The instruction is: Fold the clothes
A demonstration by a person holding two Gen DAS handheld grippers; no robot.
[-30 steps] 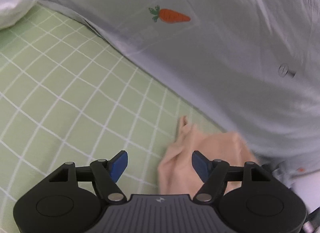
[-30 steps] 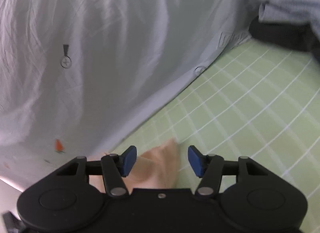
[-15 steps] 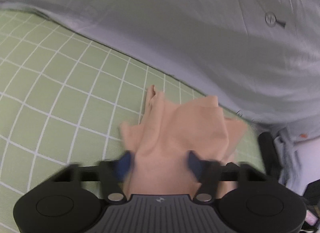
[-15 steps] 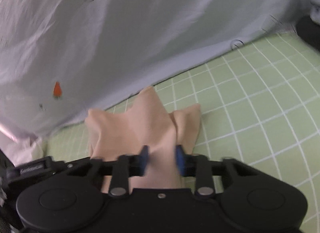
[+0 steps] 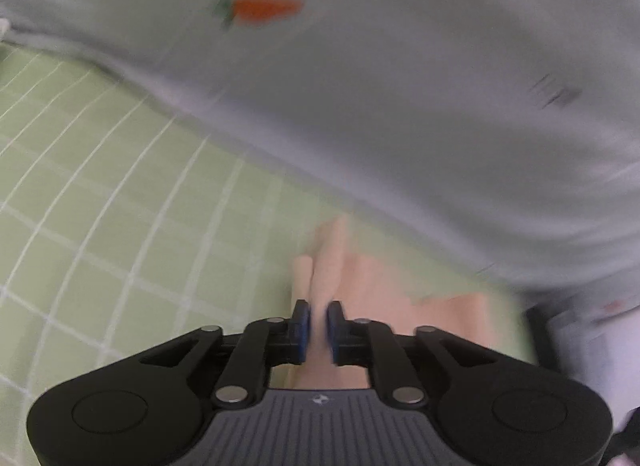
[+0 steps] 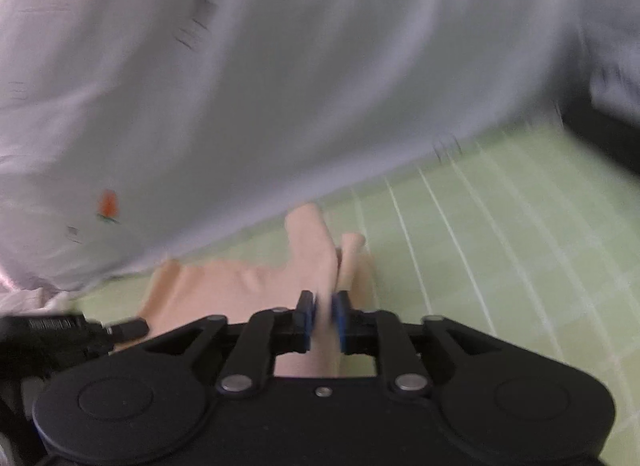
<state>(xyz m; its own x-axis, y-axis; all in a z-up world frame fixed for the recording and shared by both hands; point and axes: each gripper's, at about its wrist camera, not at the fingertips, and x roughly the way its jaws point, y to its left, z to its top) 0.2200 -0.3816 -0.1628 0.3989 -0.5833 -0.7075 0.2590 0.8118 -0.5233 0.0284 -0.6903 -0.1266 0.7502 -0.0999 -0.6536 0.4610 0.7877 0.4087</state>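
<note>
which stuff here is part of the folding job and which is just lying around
In the job: peach garment, pinched by left gripper and right gripper, jaws easing open.
Lying about: grey carrot-print sheet, green checked cover, dark item at far right.

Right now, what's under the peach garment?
The green checked sheet shows around the peach garment. What lies directly beneath it is covered. Both tongs, left and right, pinch its cloth.

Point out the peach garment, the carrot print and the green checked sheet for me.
peach garment [image 5: 448,314]: left wrist view, flat part.
carrot print [image 5: 266,6]: left wrist view, orange body.
green checked sheet [image 6: 500,234]: right wrist view, bare patch.
</note>
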